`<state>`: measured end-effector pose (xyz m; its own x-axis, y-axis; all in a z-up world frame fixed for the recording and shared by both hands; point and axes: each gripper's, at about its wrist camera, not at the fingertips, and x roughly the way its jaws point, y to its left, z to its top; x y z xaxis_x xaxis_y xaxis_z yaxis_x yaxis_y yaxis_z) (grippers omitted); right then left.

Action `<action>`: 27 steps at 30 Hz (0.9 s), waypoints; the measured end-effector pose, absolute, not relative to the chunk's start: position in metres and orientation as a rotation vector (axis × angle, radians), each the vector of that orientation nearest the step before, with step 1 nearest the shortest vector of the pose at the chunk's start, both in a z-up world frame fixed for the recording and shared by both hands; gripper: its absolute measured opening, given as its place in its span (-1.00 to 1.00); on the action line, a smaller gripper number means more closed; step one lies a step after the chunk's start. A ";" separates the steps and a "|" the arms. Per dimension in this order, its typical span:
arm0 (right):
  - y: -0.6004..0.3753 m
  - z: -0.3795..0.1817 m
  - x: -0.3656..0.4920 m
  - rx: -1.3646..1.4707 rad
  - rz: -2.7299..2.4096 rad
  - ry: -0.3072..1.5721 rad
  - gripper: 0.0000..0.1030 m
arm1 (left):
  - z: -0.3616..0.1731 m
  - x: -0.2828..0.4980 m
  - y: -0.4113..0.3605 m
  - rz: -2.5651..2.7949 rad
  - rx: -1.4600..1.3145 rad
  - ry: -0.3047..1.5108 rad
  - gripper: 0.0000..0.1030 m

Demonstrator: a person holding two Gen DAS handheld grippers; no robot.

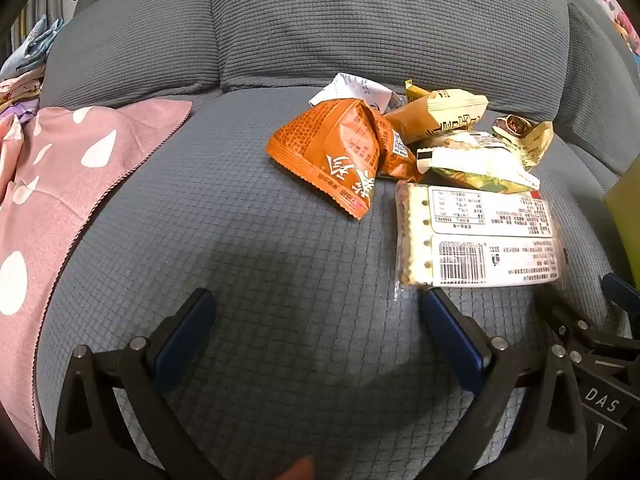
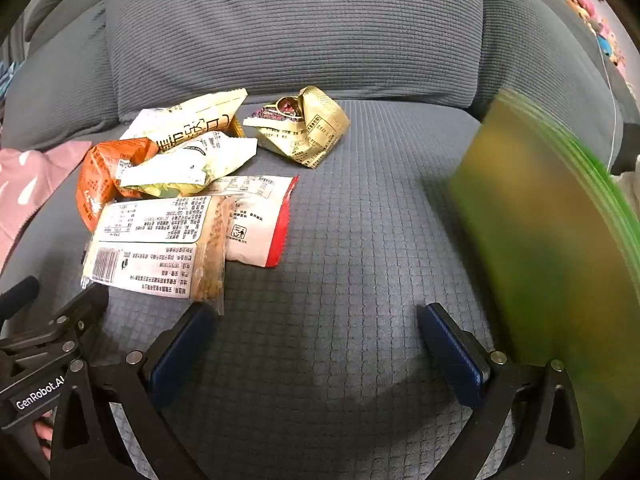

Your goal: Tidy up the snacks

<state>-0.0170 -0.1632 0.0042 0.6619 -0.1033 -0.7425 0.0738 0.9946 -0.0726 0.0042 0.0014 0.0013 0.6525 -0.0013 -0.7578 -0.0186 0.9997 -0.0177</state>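
Observation:
Several snack packets lie in a loose pile on a grey sofa seat [image 1: 240, 240]. An orange bag [image 1: 336, 152] lies at the pile's left, and shows in the right wrist view [image 2: 100, 176]. A clear cracker pack [image 1: 480, 236] with white labels lies nearest, also in the right wrist view [image 2: 156, 248]. A gold crumpled packet [image 2: 308, 132] lies at the back, and a red-edged white packet [image 2: 260, 220] beside the crackers. My left gripper [image 1: 316, 332] is open and empty, just short of the cracker pack. My right gripper [image 2: 316, 340] is open and empty, to the right of the pile.
A green, blurred box or bag [image 2: 560, 260] stands at the right, close to my right gripper; its edge shows in the left wrist view [image 1: 626, 216]. A pink spotted cloth [image 1: 60, 200] lies on the seat's left. Grey back cushions [image 2: 300, 28] rise behind the pile.

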 end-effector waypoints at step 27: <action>-0.162 0.005 -0.017 -0.038 -0.101 0.844 0.99 | 0.002 0.000 0.001 0.011 -0.021 0.853 1.00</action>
<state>-0.0169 -0.1625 0.0045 0.6598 -0.1043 -0.7441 0.0741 0.9945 -0.0737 -0.0002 0.0005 0.0021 0.6579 0.0015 -0.7531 -0.0184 0.9997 -0.0141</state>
